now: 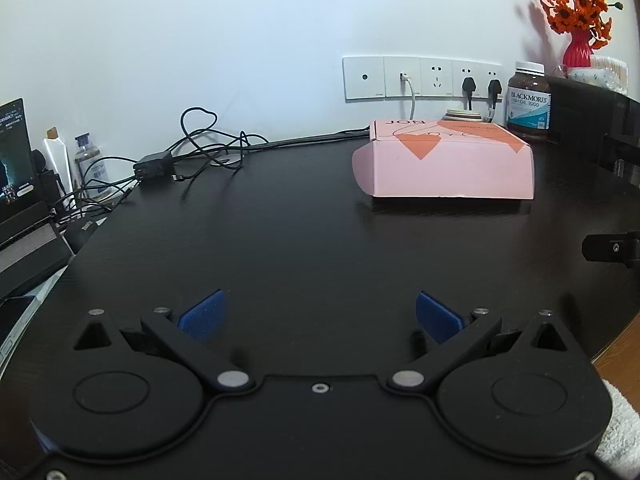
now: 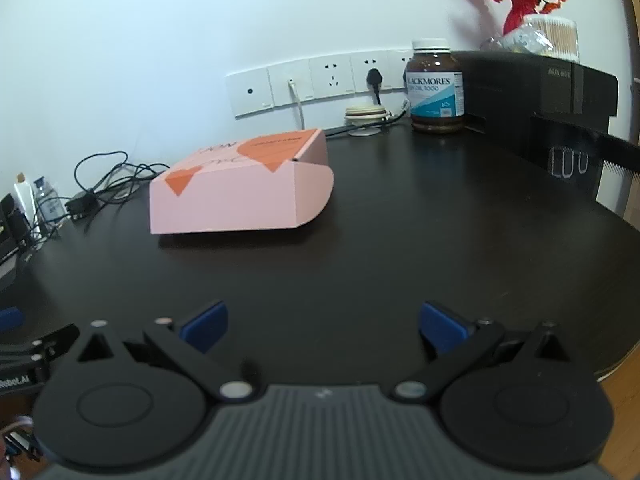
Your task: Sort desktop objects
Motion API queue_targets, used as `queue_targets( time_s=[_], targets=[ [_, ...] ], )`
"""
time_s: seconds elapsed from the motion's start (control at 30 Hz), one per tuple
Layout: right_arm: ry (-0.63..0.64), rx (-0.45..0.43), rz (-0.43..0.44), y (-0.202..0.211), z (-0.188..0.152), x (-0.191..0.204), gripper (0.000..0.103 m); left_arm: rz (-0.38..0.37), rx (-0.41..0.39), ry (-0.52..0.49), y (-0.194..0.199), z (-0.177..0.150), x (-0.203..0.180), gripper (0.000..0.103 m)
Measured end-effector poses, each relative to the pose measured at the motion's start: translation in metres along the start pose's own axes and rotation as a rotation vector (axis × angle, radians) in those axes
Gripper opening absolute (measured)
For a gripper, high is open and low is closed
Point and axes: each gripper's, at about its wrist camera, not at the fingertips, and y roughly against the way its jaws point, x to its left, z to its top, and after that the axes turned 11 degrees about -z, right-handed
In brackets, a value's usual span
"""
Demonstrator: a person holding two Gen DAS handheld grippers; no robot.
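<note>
A pink box with orange patches (image 1: 448,160) lies on the black desk (image 1: 300,240) toward the back; it also shows in the right wrist view (image 2: 236,184). A brown Blackmores bottle (image 1: 528,96) stands behind it by the wall, also in the right wrist view (image 2: 436,86). My left gripper (image 1: 320,314) is open and empty, low over the desk's near part, well short of the box. My right gripper (image 2: 323,324) is open and empty, also near the front edge, with the box ahead to its left.
Tangled black cables and a charger (image 1: 156,166) lie at the back left. Wall sockets (image 1: 420,78) carry plugs. A red vase of orange flowers (image 1: 578,20) stands on a black unit (image 2: 536,92) at the right. A screen (image 1: 14,156) and small bottles sit at far left.
</note>
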Motion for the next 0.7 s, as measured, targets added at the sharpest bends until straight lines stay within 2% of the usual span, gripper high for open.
queue_targets(
  time_s=[0.27, 0.7],
  targets=[
    [0.008, -0.006, 0.000, 0.0014, -0.0019, 0.0036, 0.102, -0.013, 0.025, 0.041, -0.0028, -0.0037, 0.0054, 0.103],
    [0.031, -0.022, -0.027, 0.0028, -0.0059, 0.0078, 0.102, -0.031, 0.021, 0.077, -0.0039, -0.0069, 0.0033, 0.103]
  ],
)
